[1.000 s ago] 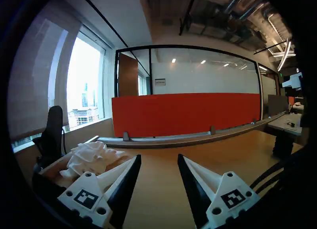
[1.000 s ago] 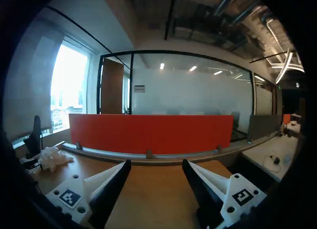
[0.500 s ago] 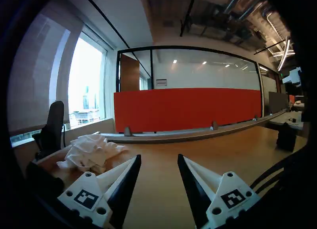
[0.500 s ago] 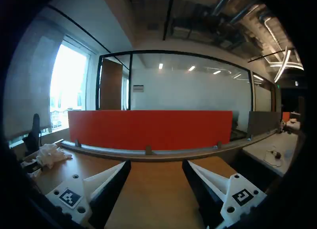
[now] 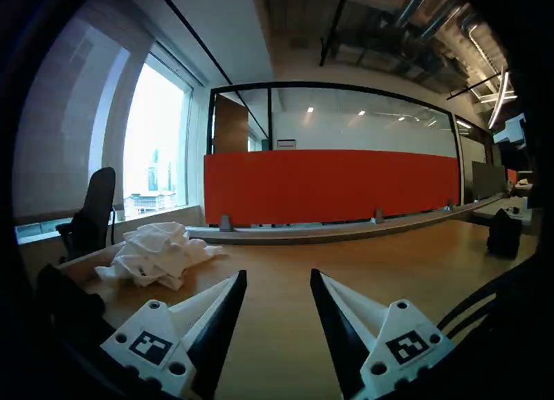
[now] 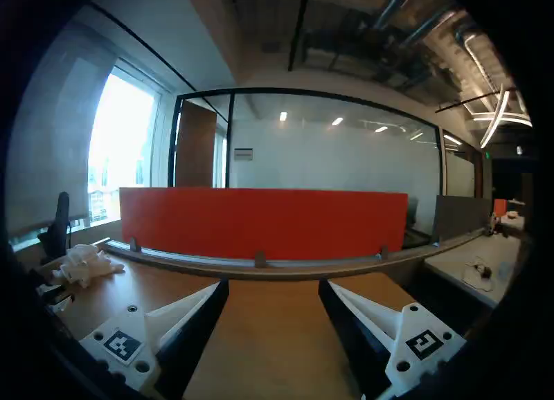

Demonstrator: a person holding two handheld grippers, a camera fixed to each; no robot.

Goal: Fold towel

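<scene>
The wooden worktop (image 5: pixel 388 255) is stretching wide ahead of both tools, its far edge running along the orange divider panel (image 5: pixel 332 185). The crumpled white towel (image 5: pixel 156 255) is lying near the worktop's left edge, ahead and to the left of the left hand-held gripper (image 5: pixel 277 275), whose fingers are standing apart, gripping nothing. The right hand-held gripper (image 6: pixel 273 284) is likewise hanging with its fingers spread over open wood, well apart from the towel.
</scene>
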